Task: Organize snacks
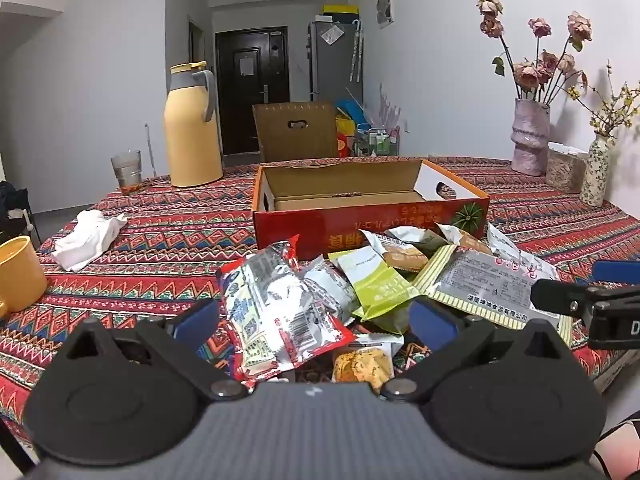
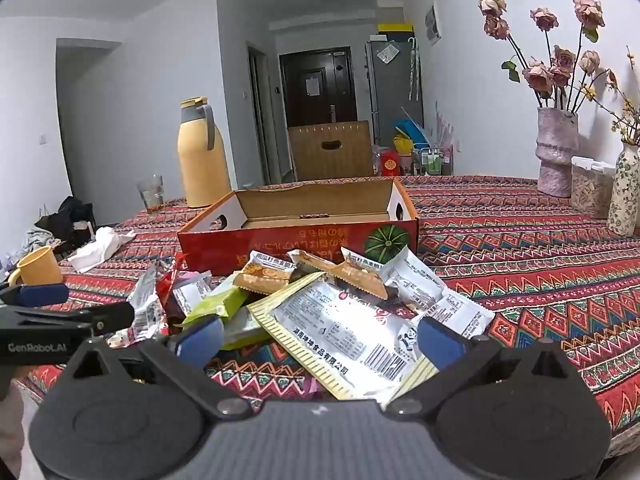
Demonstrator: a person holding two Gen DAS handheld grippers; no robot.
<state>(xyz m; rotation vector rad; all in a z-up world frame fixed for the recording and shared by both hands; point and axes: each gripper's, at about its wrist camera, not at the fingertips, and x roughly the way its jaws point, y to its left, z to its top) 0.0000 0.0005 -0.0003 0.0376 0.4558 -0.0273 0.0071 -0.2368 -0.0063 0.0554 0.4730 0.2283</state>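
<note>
A heap of snack packets lies on the patterned tablecloth in front of an open red cardboard box [image 1: 372, 222] [image 2: 280, 240], which holds nothing. My left gripper [image 1: 316, 322] is open just above a red and silver packet [image 1: 280, 312], with a green packet [image 1: 376, 284] to its right. My right gripper [image 2: 320, 340] is open over a large silver packet with a striped yellow border [image 2: 340, 332] [image 1: 488, 284]. Neither gripper holds anything. Each gripper's fingers show at the edge of the other's view: right fingers [image 1: 568, 300], left fingers [image 2: 60, 312].
At the left stand a yellow thermos [image 1: 192, 128], a glass [image 1: 127, 172], a white cloth [image 1: 88, 240] and a yellow mug [image 1: 18, 272]. Vases of flowers [image 1: 530, 136] and a clear container [image 1: 566, 172] line the right wall. A brown carton [image 1: 296, 130] stands behind the table.
</note>
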